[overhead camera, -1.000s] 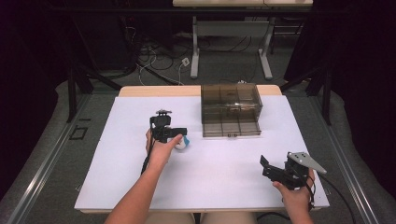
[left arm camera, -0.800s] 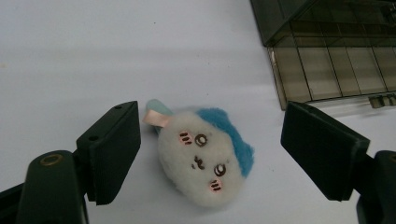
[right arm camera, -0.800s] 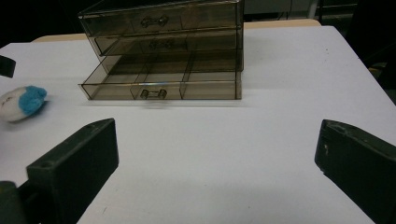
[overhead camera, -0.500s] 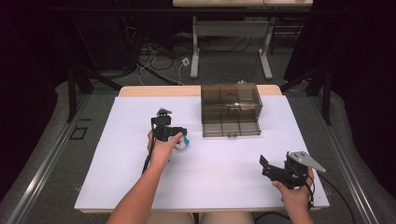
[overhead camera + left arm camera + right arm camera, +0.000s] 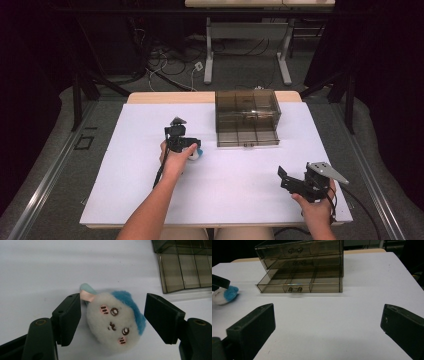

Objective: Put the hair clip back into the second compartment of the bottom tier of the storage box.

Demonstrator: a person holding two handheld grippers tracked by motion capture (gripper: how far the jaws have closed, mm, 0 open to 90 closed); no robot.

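A small white plush toy (image 5: 112, 322) with a blue patch, a pink-and-mint ear and an embroidered face lies on the white table (image 5: 125, 190). My left gripper (image 5: 113, 307) straddles it, pointing down. Its jaws have just been closing, and the toy sits between them. The left pad is close against the ear and a gap remains at the right pad. In the high view the left gripper (image 5: 182, 142) is left of centre, the toy (image 5: 196, 154) by its tip. My right gripper (image 5: 285, 180) rests open at the front right, nothing between its fingers (image 5: 252, 327).
A smoky transparent drawer unit (image 5: 247, 112) stands at the back centre, its bottom drawer (image 5: 299, 285) pulled out toward me and divided into compartments. The toy (image 5: 224, 296) lies to its left. Dark floor and desk legs lie beyond the table.
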